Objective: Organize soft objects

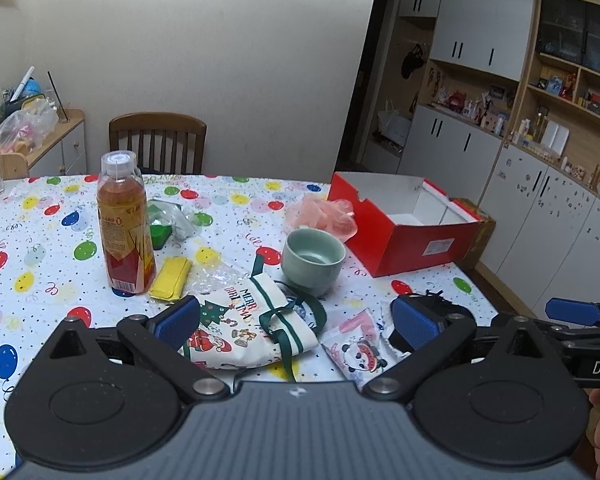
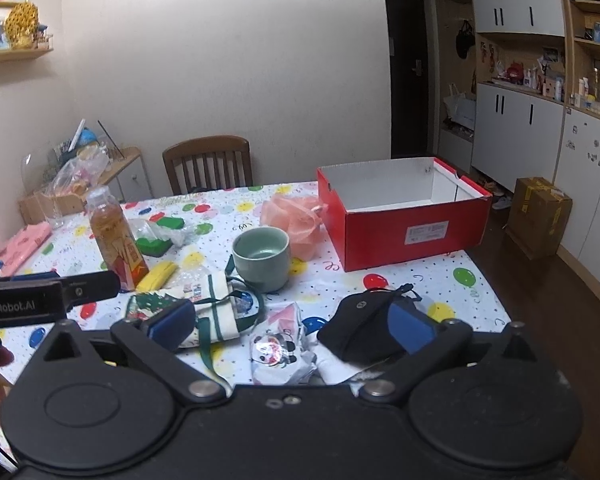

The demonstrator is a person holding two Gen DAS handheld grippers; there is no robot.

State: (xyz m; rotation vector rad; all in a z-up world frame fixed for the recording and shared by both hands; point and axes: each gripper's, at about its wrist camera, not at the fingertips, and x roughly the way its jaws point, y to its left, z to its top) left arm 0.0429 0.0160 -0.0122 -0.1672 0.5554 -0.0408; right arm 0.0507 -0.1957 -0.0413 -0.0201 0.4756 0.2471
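Note:
A white Christmas drawstring bag [image 1: 236, 328] with green straps lies on the balloon tablecloth, between the fingers of my open left gripper [image 1: 296, 320]. To its right is a panda-print packet [image 1: 360, 350], then a black pouch [image 2: 360, 320]. My right gripper [image 2: 292, 324] is open over the panda packet [image 2: 278, 350], and its right finger [image 2: 410, 326] is in front of the pouch. Beside the open red box [image 2: 404, 220] rests a pink mesh puff [image 2: 296, 216]. A folded yellow cloth [image 1: 171, 278] lies next to the bottle. Neither gripper holds anything.
A tall tea bottle [image 1: 124, 224] and a green ceramic cup [image 1: 314, 256] stand mid-table. A green item in clear plastic [image 1: 162, 224] lies behind the bottle. A wooden chair [image 2: 208, 164] is at the far side. A cardboard box [image 2: 538, 216] sits on the floor at the right.

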